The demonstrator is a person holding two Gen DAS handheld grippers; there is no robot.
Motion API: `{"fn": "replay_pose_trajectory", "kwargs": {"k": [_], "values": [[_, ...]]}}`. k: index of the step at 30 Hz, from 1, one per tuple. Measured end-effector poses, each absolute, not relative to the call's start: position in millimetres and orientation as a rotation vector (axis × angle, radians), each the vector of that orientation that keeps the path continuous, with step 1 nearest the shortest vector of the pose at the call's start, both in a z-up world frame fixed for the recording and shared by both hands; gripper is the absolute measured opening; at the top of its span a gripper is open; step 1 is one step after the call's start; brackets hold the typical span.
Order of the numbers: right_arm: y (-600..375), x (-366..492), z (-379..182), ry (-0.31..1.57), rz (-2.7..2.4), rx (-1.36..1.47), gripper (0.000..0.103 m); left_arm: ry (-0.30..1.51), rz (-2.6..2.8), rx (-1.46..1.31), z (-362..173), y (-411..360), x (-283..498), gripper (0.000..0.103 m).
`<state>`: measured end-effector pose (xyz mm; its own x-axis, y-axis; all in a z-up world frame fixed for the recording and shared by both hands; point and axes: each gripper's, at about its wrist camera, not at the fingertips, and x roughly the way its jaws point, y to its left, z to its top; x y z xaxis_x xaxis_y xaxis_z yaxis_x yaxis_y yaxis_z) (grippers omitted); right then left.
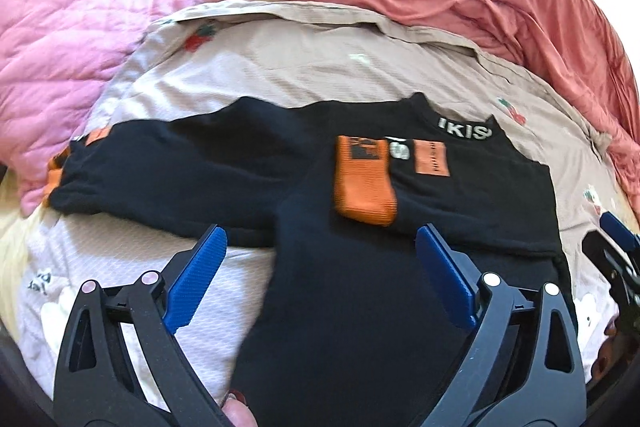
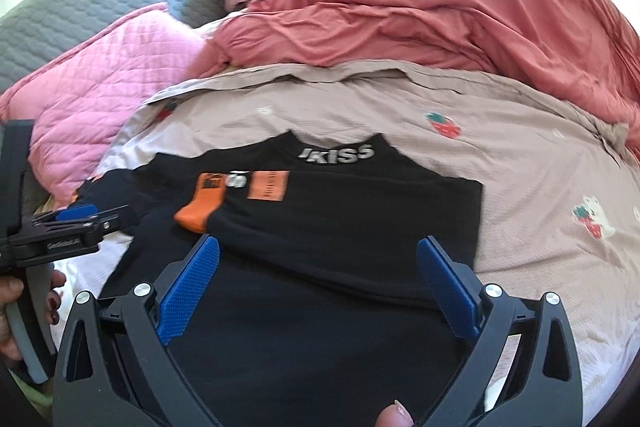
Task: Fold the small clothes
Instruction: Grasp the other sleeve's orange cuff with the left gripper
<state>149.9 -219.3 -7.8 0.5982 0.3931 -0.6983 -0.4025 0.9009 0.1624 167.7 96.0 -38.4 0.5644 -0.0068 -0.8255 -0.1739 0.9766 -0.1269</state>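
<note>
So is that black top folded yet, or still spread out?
Partly folded. The black top has one sleeve with an orange cuff laid across its chest; the other sleeve is spread sideways.

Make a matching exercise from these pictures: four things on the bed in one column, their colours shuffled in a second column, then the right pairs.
Things
1. shirt
2. sleeve cuff
3. quilted blanket
4. rumpled duvet

Colours
A. salmon red
B. black
C. pink
D. orange

Pairs: 1-B, 2-D, 3-C, 4-A
</note>
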Motion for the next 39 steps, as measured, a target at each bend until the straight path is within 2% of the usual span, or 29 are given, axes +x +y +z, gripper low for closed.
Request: {"fn": "replay_pose_trajectory", "kwargs": {"k": [14, 29, 39], "values": [[-131.8, 116.4, -10.7, 0.837, 0.612, -0.136, 0.099, 0.931, 0.206, -0.335, -33.5, 171.7, 141.7, 0.089], [-70.9, 82.8, -16.5, 0.87, 0.756, -0.215, 0.099, 0.931, 0.372, -0.575, -63.9, 267.4, 122.8, 0.089], [-73.2, 84.8, -20.7, 0.881, 0.736, -0.221, 0.099, 0.787, 0.575, -0.927, -96.7, 362.5, 109.2, 0.069]]}}
